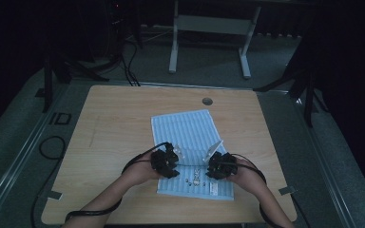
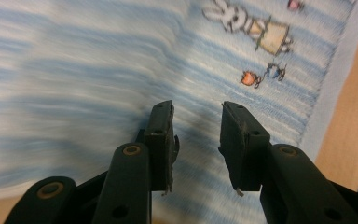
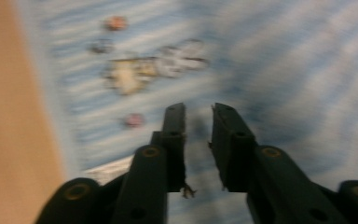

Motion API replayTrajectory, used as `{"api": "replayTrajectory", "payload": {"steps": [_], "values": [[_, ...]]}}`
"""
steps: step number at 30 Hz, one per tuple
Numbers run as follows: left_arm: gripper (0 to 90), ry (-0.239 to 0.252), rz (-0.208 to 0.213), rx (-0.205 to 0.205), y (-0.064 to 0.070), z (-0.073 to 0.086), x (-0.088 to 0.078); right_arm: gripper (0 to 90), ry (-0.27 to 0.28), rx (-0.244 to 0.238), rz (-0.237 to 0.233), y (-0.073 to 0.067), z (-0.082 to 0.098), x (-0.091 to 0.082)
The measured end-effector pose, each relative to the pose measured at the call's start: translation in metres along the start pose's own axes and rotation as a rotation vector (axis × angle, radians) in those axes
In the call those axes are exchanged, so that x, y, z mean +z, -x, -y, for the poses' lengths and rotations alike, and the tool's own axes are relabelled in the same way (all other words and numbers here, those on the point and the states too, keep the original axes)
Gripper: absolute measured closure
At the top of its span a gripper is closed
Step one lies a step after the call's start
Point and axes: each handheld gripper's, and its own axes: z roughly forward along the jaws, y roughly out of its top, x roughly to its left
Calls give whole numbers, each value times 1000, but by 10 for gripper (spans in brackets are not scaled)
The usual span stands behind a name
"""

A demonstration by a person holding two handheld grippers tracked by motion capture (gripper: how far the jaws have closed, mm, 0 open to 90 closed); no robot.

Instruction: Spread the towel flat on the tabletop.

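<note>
A wooden bench [image 1: 109, 142] carries a blue striped towel [image 1: 183, 130], laid flat a little right of the middle, its near end close to the front edge. Left of the towel the bench top is bare wood up to its left edge, where a black cable [image 1: 52, 147] loops on the floor. The left tongs [image 1: 167, 160] hover over the towel's near left part; in the left gripper view the jaws stand a little apart with only striped cloth beneath, gripping nothing. Between the two hands lies the towel's rabbit print [image 1: 195, 179], with a small label [image 1: 214, 188] at the near hem. The right tongs [image 1: 218, 164] sit over the near right part, jaws likewise slightly parted and empty. Beyond them the towel runs toward a round grommet hole [image 1: 207, 101]. To the right, open wood reaches the bench edge.
</note>
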Motion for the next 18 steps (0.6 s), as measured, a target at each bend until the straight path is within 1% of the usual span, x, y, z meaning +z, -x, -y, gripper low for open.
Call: {"api": "replayTrajectory", "payload": {"steps": [1, 2, 3, 4, 5, 6, 7, 8, 9, 11, 13, 14, 15, 16, 17, 18], "values": [[657, 8, -33, -4, -5, -1, -8, 728, 8, -18, -6, -7, 0, 0], [671, 8, -33, -4, -5, -1, -8, 728, 8, -18, -6, -7, 0, 0], [671, 24, -74, -25, -17, -3, -19, 733, 11, -34, -16, -13, -1, 0], [759, 25, -87, -37, -23, -4, -22, 774, 5, -60, -19, -25, -2, 2], [760, 20, -94, -61, -33, -4, -23, 774, 3, -71, -23, -30, -3, 3], [785, 14, -107, -90, -42, -5, -21, 775, -5, -87, -35, -36, -5, 3], [792, 2, -122, -117, -51, -5, -17, 785, -7, -111, -34, -41, -7, 4], [805, -22, -127, -145, -61, -5, -12, 792, -9, -129, -29, -46, -10, 5], [817, -38, -131, -167, -71, -5, -5, 797, -18, -138, -25, -49, -13, 6], [830, -66, -130, -204, -83, -4, 6, 823, -31, -156, -22, -51, -17, 9], [832, -90, -133, -221, -92, -3, 18, 825, -50, -161, -23, -50, -19, 13], [831, -105, -128, -232, -96, -3, 23, 840, -62, -167, -23, -50, -19, 15], [831, -121, -129, -232, -98, -2, 28, 846, -78, -169, -21, -50, -20, 17], [832, -106, -125, -245, -101, -2, 29, 846, -81, -177, -21, -51, -20, 18], [830, -102, -119, -261, -104, -3, 30, 853, -82, -179, -23, -52, -20, 18], [830, -106, -122, -265, -106, -3, 30, 855, -88, -188, -31, -53, -19, 17]]}}
